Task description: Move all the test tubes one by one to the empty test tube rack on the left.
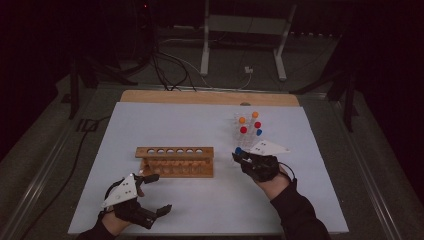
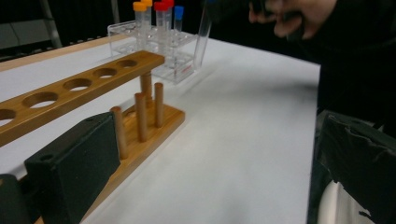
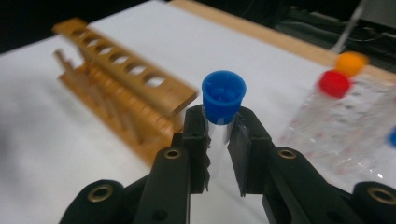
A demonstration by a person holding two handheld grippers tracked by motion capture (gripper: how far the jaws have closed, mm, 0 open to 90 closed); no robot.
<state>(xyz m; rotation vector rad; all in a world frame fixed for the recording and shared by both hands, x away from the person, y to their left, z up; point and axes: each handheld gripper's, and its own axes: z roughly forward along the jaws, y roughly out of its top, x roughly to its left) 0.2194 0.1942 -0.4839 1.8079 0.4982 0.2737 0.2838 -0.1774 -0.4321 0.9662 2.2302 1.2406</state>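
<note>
Right gripper view puts my right gripper (image 3: pixel 218 140) clamped on the blue-capped tube (image 3: pixel 223 98) just under its cap, between the wooden rack (image 3: pixel 126 88) and, blurred beyond, probably the clear rack (image 3: pixel 345 126); swung carelessly it could clip either, though open mat (image 1: pixel 200 125) lies all around.

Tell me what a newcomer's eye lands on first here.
First, the blue-capped tube clamped between the right gripper's jaws, just right of the wooden rack with its six empty holes at the table's middle. Behind it, the clear rack holds orange-, red- and blue-capped tubes. The left gripper waits open near the wooden rack's left end.
</note>
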